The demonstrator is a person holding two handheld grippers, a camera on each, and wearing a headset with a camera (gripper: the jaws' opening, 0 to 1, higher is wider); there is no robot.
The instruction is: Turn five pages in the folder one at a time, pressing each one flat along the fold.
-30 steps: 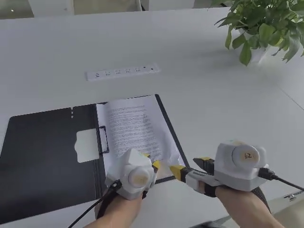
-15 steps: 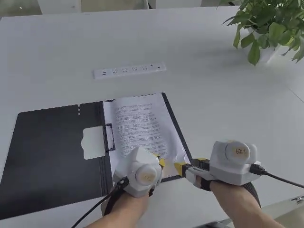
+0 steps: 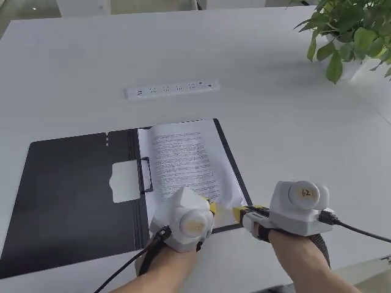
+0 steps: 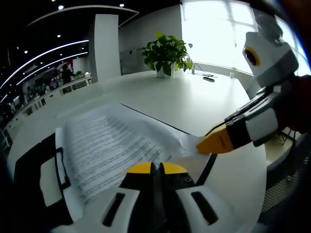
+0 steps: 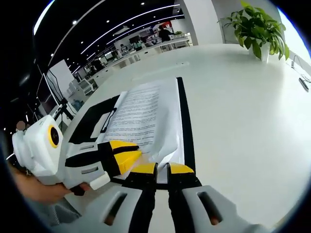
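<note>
Folder (image 3: 73, 189) lies open on your white table (image 3: 275, 122), with the printed page (image 3: 183, 162) on its right half. Your left gripper (image 3: 211, 207) is clenched empty over the page's near edge. Your right gripper (image 3: 237, 213) has its jaws together at the curled corner; I cannot tell if they pinch it.

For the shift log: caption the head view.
Right hand-held gripper pinches the page by its lower corner in the open folder, left hand-held gripper alongside.

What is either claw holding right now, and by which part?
The right claw appears to pinch the top page by its lifted near-right corner; the left claw is shut over the page, gripping nothing.
</note>
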